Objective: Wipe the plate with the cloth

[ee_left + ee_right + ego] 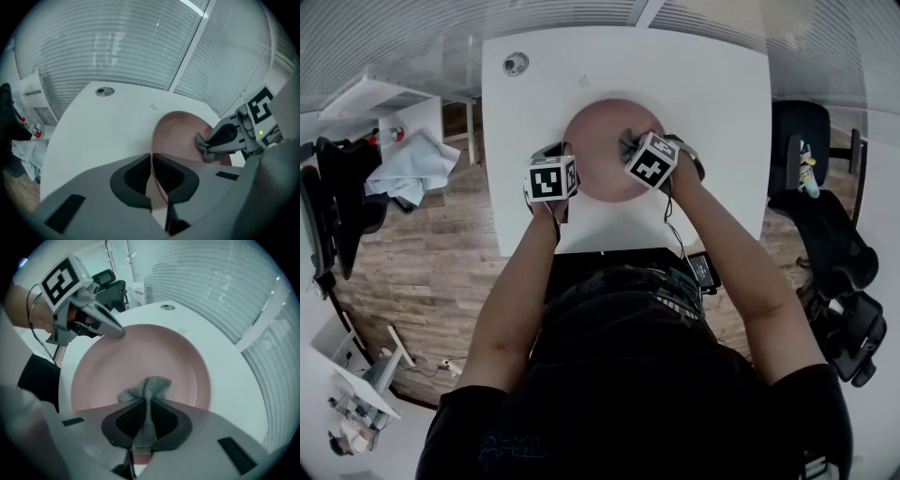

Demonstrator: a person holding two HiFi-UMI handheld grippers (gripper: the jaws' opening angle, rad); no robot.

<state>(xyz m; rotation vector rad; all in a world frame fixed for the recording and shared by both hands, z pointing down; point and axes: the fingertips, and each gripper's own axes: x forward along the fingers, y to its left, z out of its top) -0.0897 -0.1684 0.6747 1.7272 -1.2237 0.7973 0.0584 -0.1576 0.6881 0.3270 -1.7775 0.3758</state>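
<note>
A pink plate (600, 141) lies on the white table (712, 112). My left gripper (565, 152) is shut on the plate's left rim. In the left gripper view the thin rim (154, 164) runs straight between the closed pads of that gripper (151, 176). My right gripper (630, 146) points steeply down over the plate's right half, shut on a grey cloth (150, 387). The cloth bunches out beyond the right gripper (146, 420) and rests on the plate's inner surface (140, 352). The left gripper view shows the cloth (204, 149) touching the plate (180, 129).
A round metal grommet (516, 64) sits at the table's far left corner. Black office chairs (825, 234) stand to the right. On the left, a light cloth heap (412, 164) lies on a low shelf. The table's near edge runs just behind both grippers.
</note>
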